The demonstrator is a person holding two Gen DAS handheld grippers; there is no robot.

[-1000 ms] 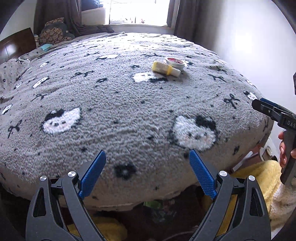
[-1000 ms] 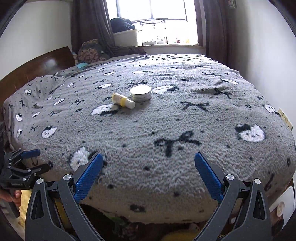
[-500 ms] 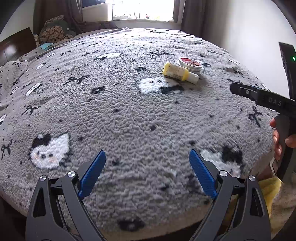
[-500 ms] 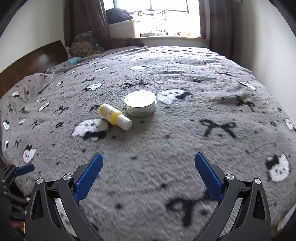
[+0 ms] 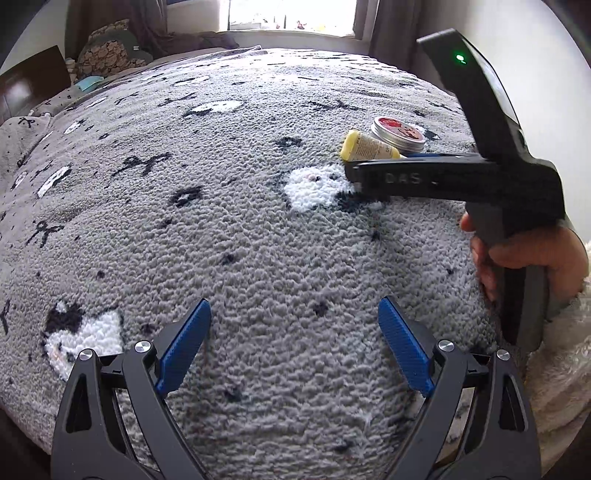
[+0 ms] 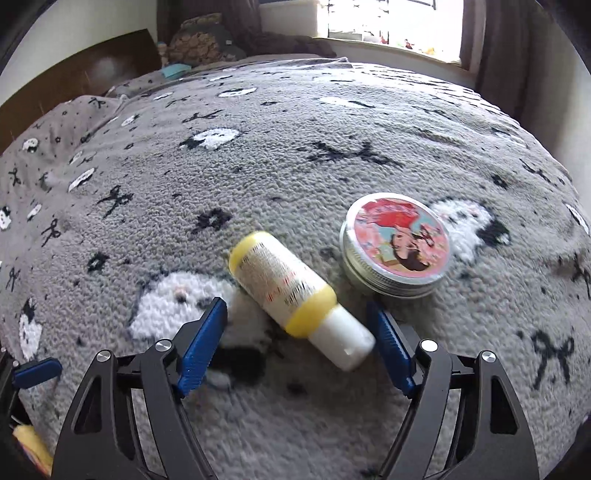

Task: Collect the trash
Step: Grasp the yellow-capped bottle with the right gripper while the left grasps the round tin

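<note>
A small yellow and white bottle lies on its side on the grey blanket, beside a round metal tin with a red picture lid. My right gripper is open, its blue fingers either side of the bottle's white cap end, not closed on it. In the left wrist view the bottle and tin lie far right, partly behind the right gripper's black body. My left gripper is open and empty over bare blanket.
The bed carries a grey fleece blanket with cat faces and bows. Pillows and a dark headboard are at the far left. A window is behind. A wall is close on the right.
My right gripper has moved forward across the bed until its open fingers flank the bottle. My left gripper has moved forward over the blanket.
</note>
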